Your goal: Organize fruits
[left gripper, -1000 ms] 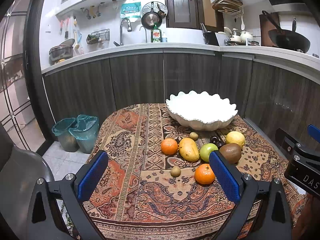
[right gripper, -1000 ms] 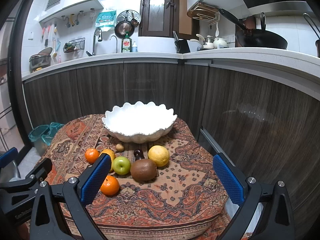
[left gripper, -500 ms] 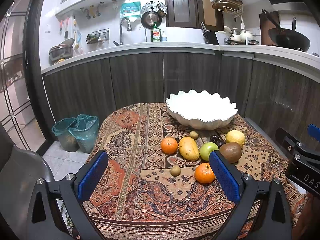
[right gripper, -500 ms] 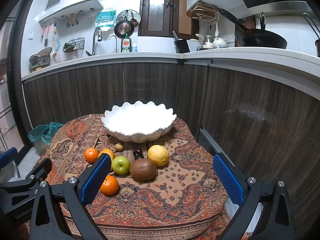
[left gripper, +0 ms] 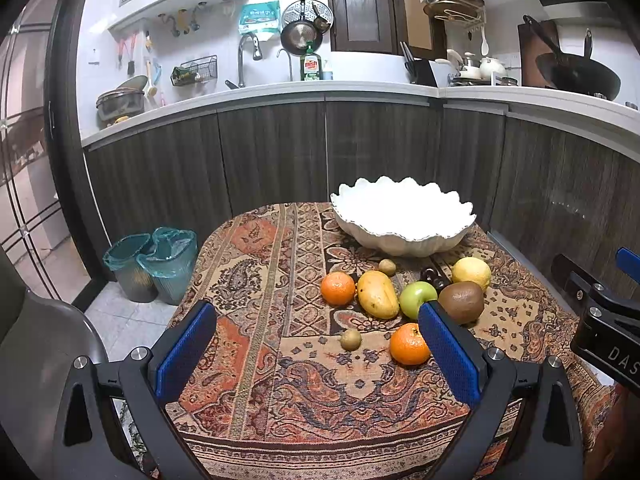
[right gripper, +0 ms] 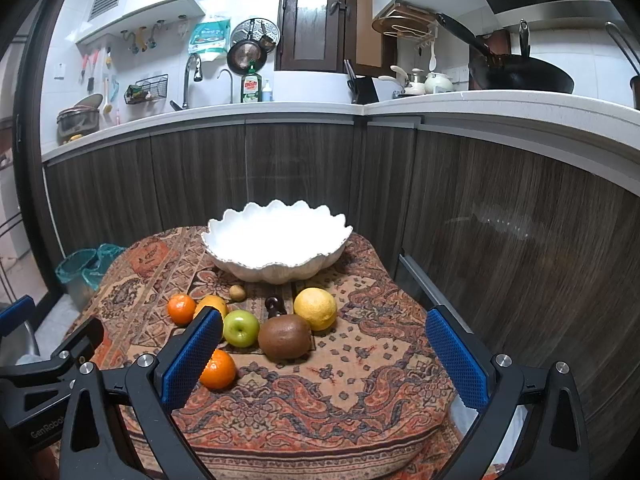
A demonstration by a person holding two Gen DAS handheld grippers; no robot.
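A white scalloped bowl stands at the far side of a small table under a patterned cloth. In front of it lie two oranges, a yellow mango, a green apple, a large brown kiwi, a lemon, a small dark fruit and two small kiwis. My left gripper is open and empty above the near cloth. My right gripper is open and empty, near the brown kiwi.
Two bins lined with green bags stand on the floor left of the table. Dark cabinet fronts run close behind and to the right of the table. A grey chair back is at the near left.
Both grippers have barely moved, drifting slightly toward the table. The fruits and the bowl lie as before.
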